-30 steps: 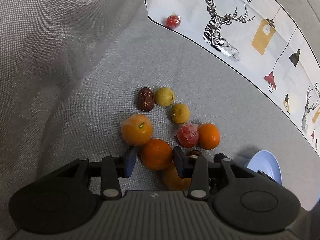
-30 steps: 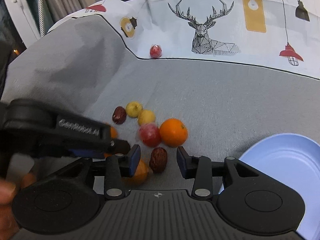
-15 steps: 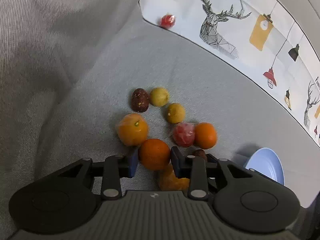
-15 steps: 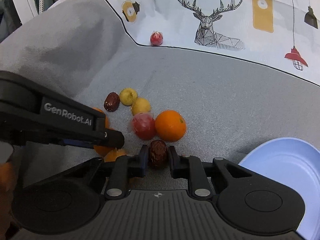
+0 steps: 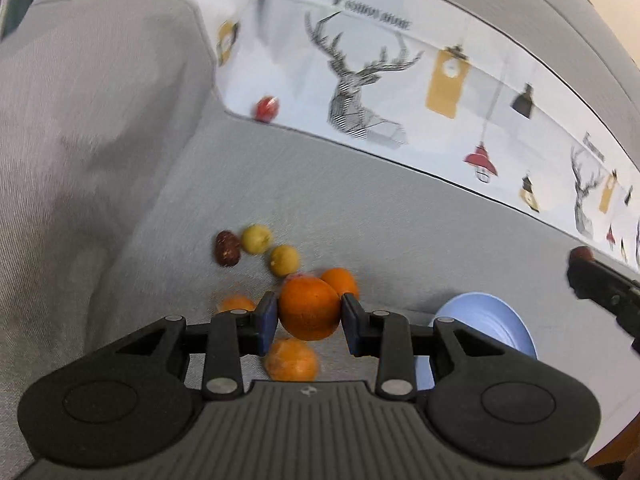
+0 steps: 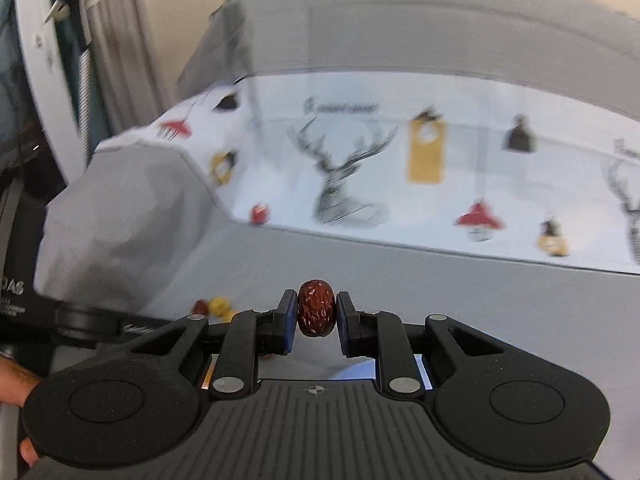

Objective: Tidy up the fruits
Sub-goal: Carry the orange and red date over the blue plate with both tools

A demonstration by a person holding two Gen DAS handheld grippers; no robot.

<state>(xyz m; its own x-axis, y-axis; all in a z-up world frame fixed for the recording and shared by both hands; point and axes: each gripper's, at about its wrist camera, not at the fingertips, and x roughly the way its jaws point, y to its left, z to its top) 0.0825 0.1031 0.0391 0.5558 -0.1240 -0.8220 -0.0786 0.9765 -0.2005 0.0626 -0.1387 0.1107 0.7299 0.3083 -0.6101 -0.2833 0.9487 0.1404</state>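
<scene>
My left gripper (image 5: 309, 314) is shut on an orange (image 5: 310, 307) and holds it above the grey sofa seat. Below it lie two more oranges (image 5: 292, 360), a third orange (image 5: 342, 280), two yellow-green fruits (image 5: 256, 239), and a dark red date (image 5: 226, 248). A blue plate (image 5: 486, 328) sits to the right. My right gripper (image 6: 317, 314) is shut on a wrinkled red date (image 6: 316, 307), lifted high; it also shows at the right edge of the left wrist view (image 5: 600, 284).
A white deer-print cloth (image 5: 400, 92) covers the sofa back, with a small red wrapped fruit (image 5: 267, 107) on it. A grey armrest (image 6: 120, 216) rises at the left. The left gripper's body (image 6: 80, 320) shows low left in the right wrist view.
Both grippers have lifted up and away from the fruit pile, the left with the orange, the right with the date. The views now tilt up toward the sofa back.
</scene>
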